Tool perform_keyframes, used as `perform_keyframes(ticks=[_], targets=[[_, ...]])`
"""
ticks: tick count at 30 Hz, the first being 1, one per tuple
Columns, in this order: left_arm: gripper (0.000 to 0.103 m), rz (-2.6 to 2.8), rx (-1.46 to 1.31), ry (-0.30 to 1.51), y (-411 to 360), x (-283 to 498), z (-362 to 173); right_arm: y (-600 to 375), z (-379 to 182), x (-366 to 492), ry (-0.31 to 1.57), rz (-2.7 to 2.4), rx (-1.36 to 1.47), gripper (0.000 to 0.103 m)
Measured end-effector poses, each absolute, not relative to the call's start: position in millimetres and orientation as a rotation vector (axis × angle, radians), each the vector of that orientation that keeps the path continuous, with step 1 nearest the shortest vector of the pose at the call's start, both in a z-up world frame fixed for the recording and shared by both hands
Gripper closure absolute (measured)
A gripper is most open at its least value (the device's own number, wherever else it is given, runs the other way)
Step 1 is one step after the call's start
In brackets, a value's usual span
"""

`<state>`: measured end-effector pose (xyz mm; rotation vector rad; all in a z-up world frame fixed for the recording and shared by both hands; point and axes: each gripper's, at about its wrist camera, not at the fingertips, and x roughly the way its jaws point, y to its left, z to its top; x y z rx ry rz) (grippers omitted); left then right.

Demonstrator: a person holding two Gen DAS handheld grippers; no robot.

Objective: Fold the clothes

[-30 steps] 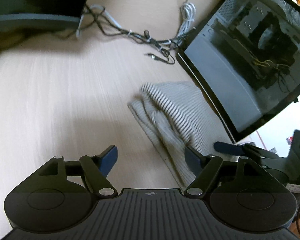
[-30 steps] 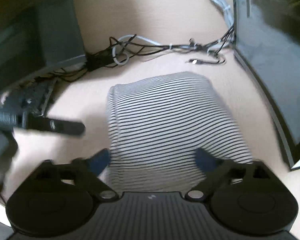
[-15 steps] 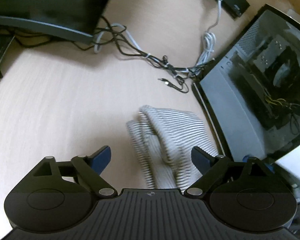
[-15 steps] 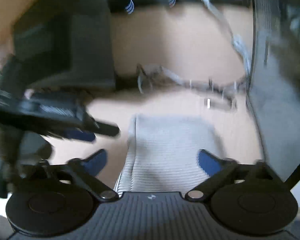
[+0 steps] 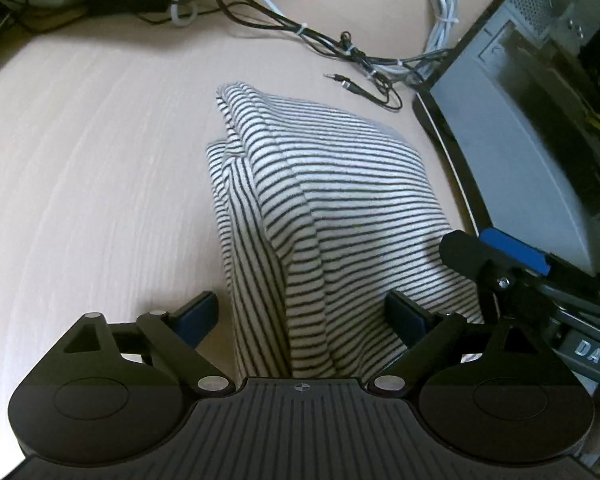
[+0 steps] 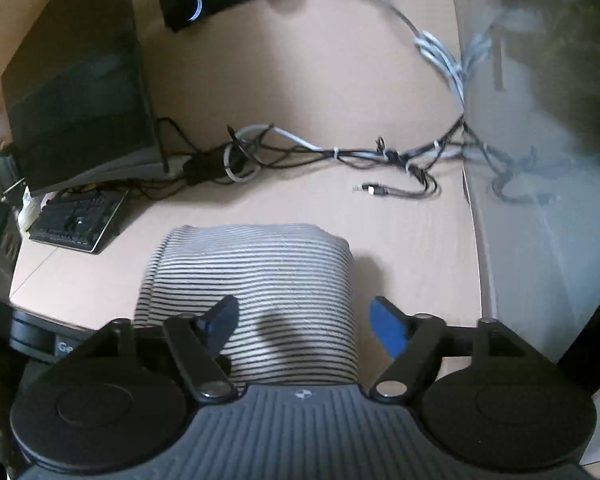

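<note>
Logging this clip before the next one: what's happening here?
A person is folding a striped garment on a wooden desk, with handheld tongs in each hand. The garment lies as a compact bundle beside a computer case, with cables behind it. Both the left tongs and the right tongs are open over its near end, gripping nothing.

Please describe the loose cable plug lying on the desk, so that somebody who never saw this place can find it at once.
Start at the pale wooden desk and find the folded black-and-white striped garment. Beyond it, toward the glass-sided computer case, lies a short metal audio-type plug on a thin black cable. Unlike the tied bundle of black and white cables behind, its end lies free, plugged into nothing.
</note>
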<state>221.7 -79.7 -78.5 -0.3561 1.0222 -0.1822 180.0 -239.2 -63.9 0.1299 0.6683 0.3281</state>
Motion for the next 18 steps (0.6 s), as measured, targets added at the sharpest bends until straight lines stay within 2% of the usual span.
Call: perform_keyframes(ticks=[2,6,11,18], targets=[[0.01,-0.178,-0.362,1.021,-79,220,-79,-239,-65,179,0.659,0.323,0.138,0.023],[0.023,-0.2,-0.394,1.017,-78,217,-81,-240,-71,181,0.66,0.312,0.178,0.022],[0.031,-0.242,-0.404,1.008,-68,213,-81,-237,-80,189,0.742,0.354,0.272,0.021],[0.031,-0.204,-0.412,1.001,-29,184,-82,-203,-80,185,0.757,0.491,0.221,0.02]])
